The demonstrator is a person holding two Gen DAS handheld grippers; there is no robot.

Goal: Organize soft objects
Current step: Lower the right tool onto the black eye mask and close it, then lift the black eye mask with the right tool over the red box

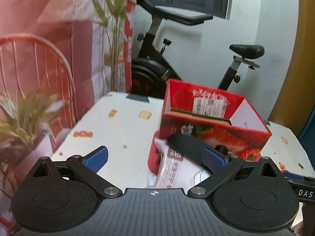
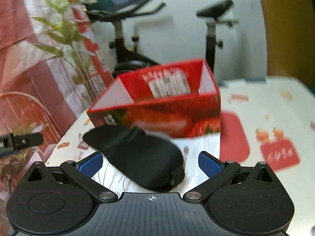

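A black soft pouch (image 2: pixel 137 155) lies on a white plastic packet (image 2: pixel 198 149) in front of an open red strawberry box (image 2: pixel 157 114) on the table. My right gripper (image 2: pixel 150 163) is open, its blue pads on either side of the pouch. In the left wrist view the pouch (image 1: pixel 185 145) and the pink-white packet (image 1: pixel 173 169) lie against the red box (image 1: pixel 214 122). My left gripper (image 1: pixel 155 159) is open and empty, just left of them.
The table (image 1: pixel 118 129) has a white cloth with small printed pictures. A red mat (image 2: pixel 234 137) lies under the box. A plant (image 1: pixel 23 114) and a red wire chair (image 1: pixel 29 63) stand at left. An exercise bike (image 1: pixel 177 59) stands behind the table.
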